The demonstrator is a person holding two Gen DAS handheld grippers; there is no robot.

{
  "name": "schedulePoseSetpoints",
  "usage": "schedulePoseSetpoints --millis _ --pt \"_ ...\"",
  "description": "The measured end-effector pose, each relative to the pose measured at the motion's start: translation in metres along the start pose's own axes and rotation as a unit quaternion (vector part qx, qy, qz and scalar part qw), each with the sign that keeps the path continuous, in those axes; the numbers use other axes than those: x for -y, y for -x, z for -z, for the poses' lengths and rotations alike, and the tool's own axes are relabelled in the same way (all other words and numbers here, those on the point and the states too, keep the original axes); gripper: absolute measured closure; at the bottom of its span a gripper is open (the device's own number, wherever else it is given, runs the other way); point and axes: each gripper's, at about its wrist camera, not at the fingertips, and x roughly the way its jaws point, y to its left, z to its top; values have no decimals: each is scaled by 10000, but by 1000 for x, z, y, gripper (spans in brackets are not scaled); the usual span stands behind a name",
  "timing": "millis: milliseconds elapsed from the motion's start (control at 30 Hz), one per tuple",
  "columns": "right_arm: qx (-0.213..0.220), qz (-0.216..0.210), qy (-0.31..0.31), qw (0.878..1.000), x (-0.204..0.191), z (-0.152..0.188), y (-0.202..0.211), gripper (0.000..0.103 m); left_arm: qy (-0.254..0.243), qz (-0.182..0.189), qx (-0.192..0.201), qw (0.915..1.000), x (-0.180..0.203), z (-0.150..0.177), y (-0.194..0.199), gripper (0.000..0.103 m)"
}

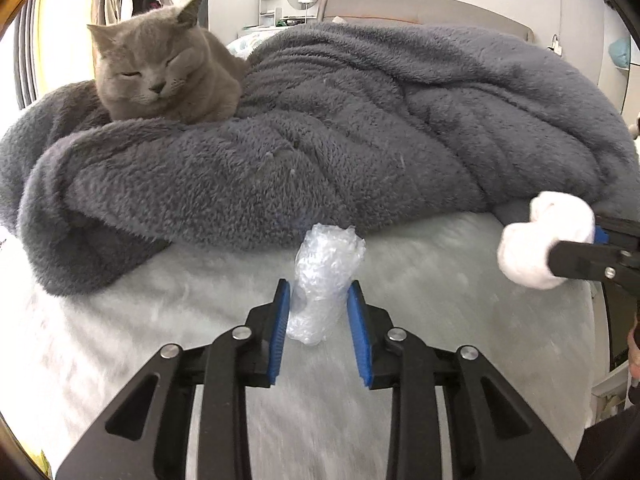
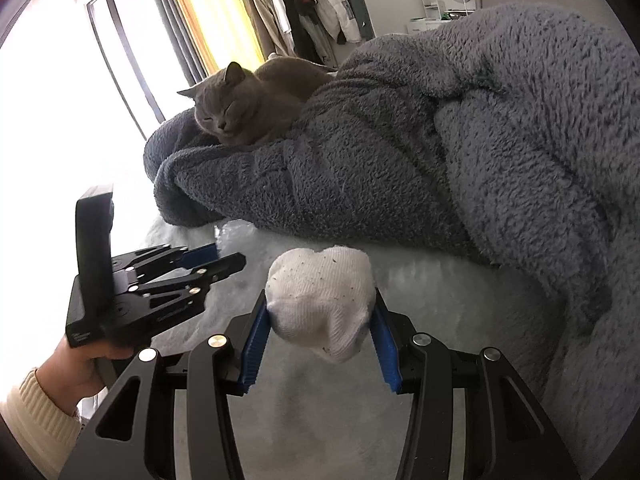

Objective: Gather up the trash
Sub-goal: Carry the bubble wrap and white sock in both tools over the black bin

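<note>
Between the blue pads of the left gripper point(image 1: 318, 312) sits a crumpled wad of clear bubble wrap point(image 1: 326, 280), both pads pressed against it, over the pale furry bedcover point(image 1: 120, 340). Off to its right, the right gripper point(image 2: 318, 330) clamps a balled white sock point(image 2: 322, 300). Behind both, a grey cat point(image 1: 160, 68) dozes on a heaped grey fleece blanket point(image 1: 360, 128)

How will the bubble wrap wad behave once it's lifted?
The bubble wrap between the left gripper's pads looks crumpled and airy, so probably light and squashy. Its glossy film may slip. It stands loosely upright, so a nudge would likely topple it.
</note>
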Motion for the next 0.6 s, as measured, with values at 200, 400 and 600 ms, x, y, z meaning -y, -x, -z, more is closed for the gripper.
schedulePoseSetpoints --millis 200,400,600 --pt "-65 22 -181 9998 -12 11 2 55 108 -62 -18 9999 0 27 35 72" --pt "-128 -30 -204 9997 -37 36 10 55 405 -236 63 9989 -13 59 77 72" --pt "-174 -109 -43 9998 -71 61 21 55 683 -506 120 9963 -29 92 117 72"
